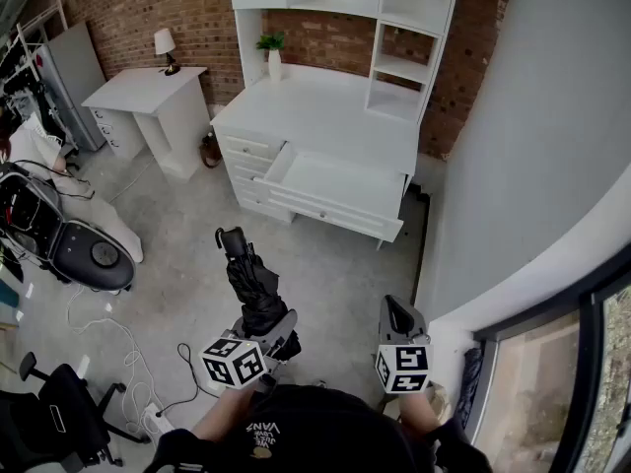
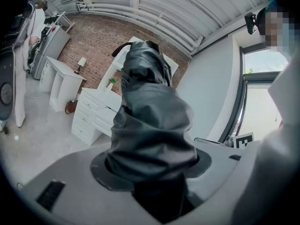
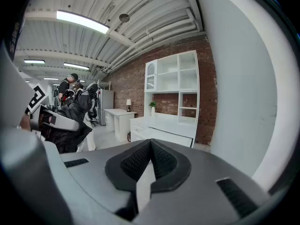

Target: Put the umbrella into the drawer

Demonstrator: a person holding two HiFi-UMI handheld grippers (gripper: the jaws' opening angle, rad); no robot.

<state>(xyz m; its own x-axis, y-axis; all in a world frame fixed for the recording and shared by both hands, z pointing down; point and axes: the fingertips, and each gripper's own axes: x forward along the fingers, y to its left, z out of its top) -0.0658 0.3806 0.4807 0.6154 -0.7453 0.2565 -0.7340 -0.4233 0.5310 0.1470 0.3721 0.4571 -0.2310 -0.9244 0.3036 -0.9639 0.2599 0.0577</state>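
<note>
L gripper (image 1: pixel 268 325) clamps umbrella (image 1: pixel 246 274), prob. near end.

A small white desk (image 1: pixel 148 89) stands against the brick wall (image 1: pixel 138 3), with a lamp (image 1: pixel 166 47) at its back edge. A potted plant (image 1: pixel 272 52) sits on the larger white desk (image 1: pixel 325 116) beneath white shelves (image 1: pixel 399 67). Cables (image 1: pixel 104 333) trail over the grey floor (image 1: pixel 187 264) near a black office chair (image 1: pixel 59 417). A dark-framed window (image 1: pixel 562 392) runs along the right side.
</note>
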